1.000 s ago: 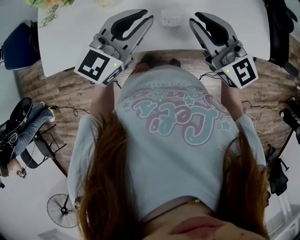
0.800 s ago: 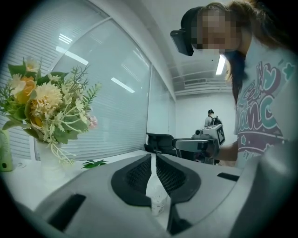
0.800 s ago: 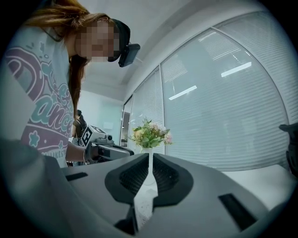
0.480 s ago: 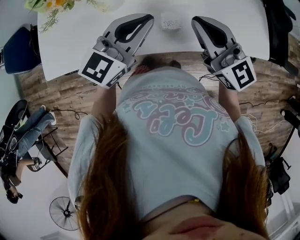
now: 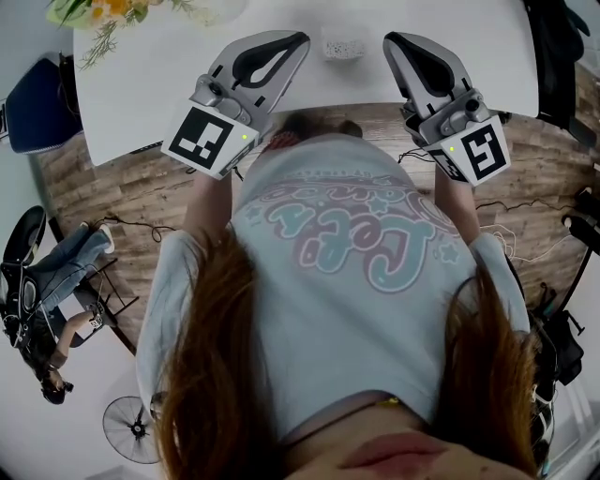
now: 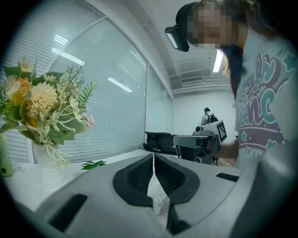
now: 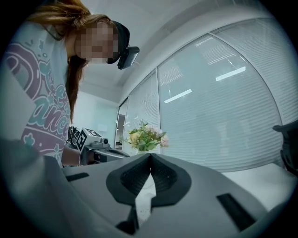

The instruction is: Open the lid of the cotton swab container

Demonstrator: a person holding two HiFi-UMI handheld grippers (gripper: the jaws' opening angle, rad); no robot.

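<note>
The cotton swab container (image 5: 342, 45) is a small clear tub with white swabs inside. It stands on the white table (image 5: 169, 84) near its front edge, lid down. My left gripper (image 5: 302, 39) hovers just left of it and my right gripper (image 5: 389, 39) just right of it. Neither touches it. Both have their jaws shut with nothing between them. In the left gripper view the shut left gripper (image 6: 153, 156) points past the container (image 6: 159, 203) toward the right gripper (image 6: 198, 142). In the right gripper view the right gripper (image 7: 150, 156) is shut too and faces the left gripper (image 7: 93, 148).
A vase of artificial flowers (image 5: 94, 14) stands at the table's far left corner, flowers (image 6: 42, 109) beside the window blinds. A blue chair (image 5: 33, 103) is left of the table. The person stands on wooden floor, with a fan (image 5: 127, 422) behind at the left.
Both grippers' jaws stood slightly apart a second ago and are now closed, empty. The grippers stay beside the container.
</note>
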